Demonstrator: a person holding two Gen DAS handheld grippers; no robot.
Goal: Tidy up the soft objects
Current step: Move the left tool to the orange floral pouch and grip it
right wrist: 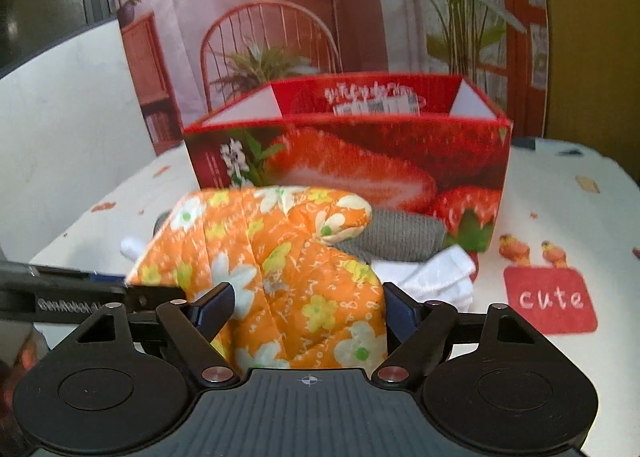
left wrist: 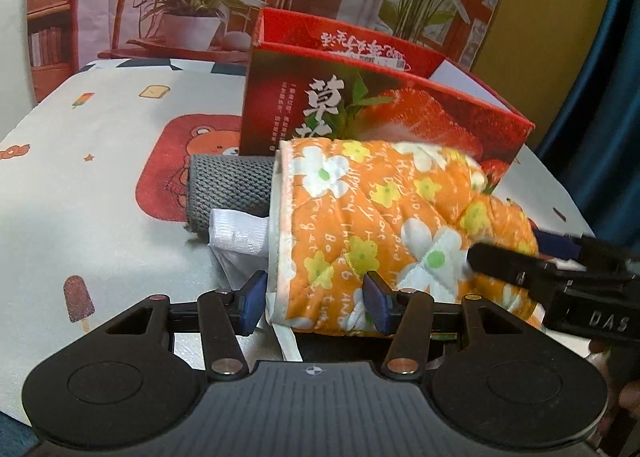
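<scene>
An orange floral oven mitt (left wrist: 384, 217) lies across the table in front of the red strawberry box (left wrist: 360, 105), its cuff clamped by the left gripper (left wrist: 316, 303); the right gripper (right wrist: 308, 309) straddles its other end, whether gripping or released is unclear.

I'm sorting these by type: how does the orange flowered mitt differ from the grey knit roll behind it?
The orange mitt is quilted, bright, printed with flowers and script; the grey knit roll is plain and ribbed. The mitt is far bulkier and lies between both grippers' fingers; the roll lies untouched against the strawberry box. Both are soft fabric.
</scene>
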